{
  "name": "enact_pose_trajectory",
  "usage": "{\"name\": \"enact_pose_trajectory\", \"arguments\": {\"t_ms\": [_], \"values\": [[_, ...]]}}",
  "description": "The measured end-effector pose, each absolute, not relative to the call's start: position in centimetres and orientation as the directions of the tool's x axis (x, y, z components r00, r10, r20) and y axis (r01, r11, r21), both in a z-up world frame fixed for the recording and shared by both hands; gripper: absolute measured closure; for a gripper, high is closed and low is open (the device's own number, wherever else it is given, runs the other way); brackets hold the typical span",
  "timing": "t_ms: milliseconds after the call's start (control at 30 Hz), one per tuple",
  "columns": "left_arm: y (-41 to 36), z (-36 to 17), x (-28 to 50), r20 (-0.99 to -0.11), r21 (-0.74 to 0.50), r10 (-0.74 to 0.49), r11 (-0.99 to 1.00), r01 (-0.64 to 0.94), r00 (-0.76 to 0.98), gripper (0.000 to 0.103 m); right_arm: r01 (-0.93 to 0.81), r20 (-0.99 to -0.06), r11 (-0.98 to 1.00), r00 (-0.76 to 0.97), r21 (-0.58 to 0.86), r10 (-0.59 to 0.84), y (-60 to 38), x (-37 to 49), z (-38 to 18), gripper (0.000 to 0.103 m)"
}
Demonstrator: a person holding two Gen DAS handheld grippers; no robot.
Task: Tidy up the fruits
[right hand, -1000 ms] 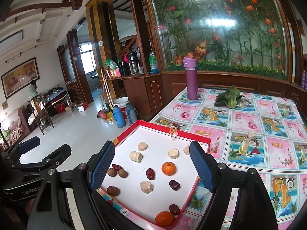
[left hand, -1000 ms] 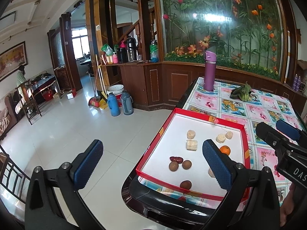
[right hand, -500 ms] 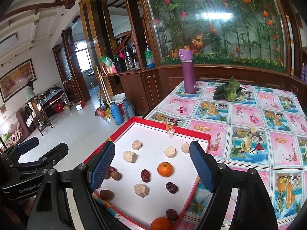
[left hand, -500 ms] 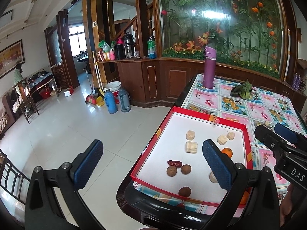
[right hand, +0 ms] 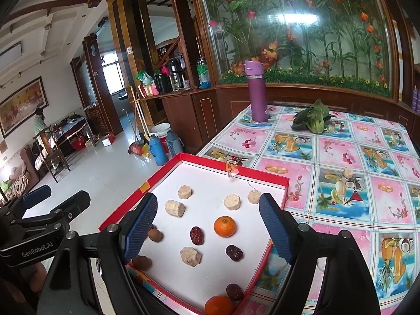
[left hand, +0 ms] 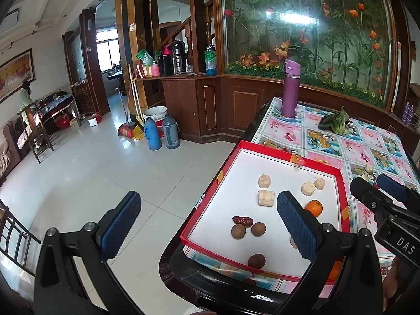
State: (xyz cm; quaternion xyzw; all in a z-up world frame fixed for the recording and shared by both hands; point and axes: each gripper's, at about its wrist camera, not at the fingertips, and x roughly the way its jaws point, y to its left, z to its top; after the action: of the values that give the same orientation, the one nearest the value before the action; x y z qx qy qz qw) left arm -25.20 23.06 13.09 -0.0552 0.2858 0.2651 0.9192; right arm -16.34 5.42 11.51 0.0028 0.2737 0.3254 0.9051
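A red-rimmed tray (right hand: 262, 260) with a white floor sits at the table's near corner. It holds two oranges (right hand: 224, 226) (right hand: 219, 305), dark red dates (right hand: 196, 235), brown round fruits (right hand: 155, 235) and several beige chunks (right hand: 175, 208). My right gripper (right hand: 208, 220) hangs open above the tray, and the middle orange shows between its fingers. My left gripper (left hand: 210, 223) is open too, left of the tray and partly over the floor. Its right finger (left hand: 296, 225) covers part of the tray (left hand: 210, 191). An orange (left hand: 313, 208) and a date (left hand: 242, 220) show beside that finger.
A purple bottle (right hand: 256, 92) and leafy greens (right hand: 312, 118) stand at the far end of the fruit-patterned tablecloth (right hand: 341, 157). One beige piece (right hand: 347, 172) lies on the cloth outside the tray. Two thermos flasks (left hand: 160, 134) stand on the tiled floor to the left.
Both views have drifted only slightly, and the tray sits a little nearer in the right wrist view. Both grippers stay open and no fruit has moved.
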Motion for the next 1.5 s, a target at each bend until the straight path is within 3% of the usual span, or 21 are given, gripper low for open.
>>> {"name": "enact_pose_trajectory", "arguments": {"t_ms": [967, 1500], "values": [[21.6, 14.7, -28.5, -0.508, 0.032, 0.452, 0.861, -0.508, 0.733, 0.0, -0.613, -0.421, 0.782, 0.684, 0.11, 0.596, 5.0, -19.2, 12.8, 0.023], [21.7, 14.3, -28.0, -0.517, 0.034, 0.448, 0.862, -0.505, 0.73, 0.0, -0.608, -0.442, 0.785, 0.676, 0.118, 0.59, 5.4, -18.9, 12.5, 0.023]]}}
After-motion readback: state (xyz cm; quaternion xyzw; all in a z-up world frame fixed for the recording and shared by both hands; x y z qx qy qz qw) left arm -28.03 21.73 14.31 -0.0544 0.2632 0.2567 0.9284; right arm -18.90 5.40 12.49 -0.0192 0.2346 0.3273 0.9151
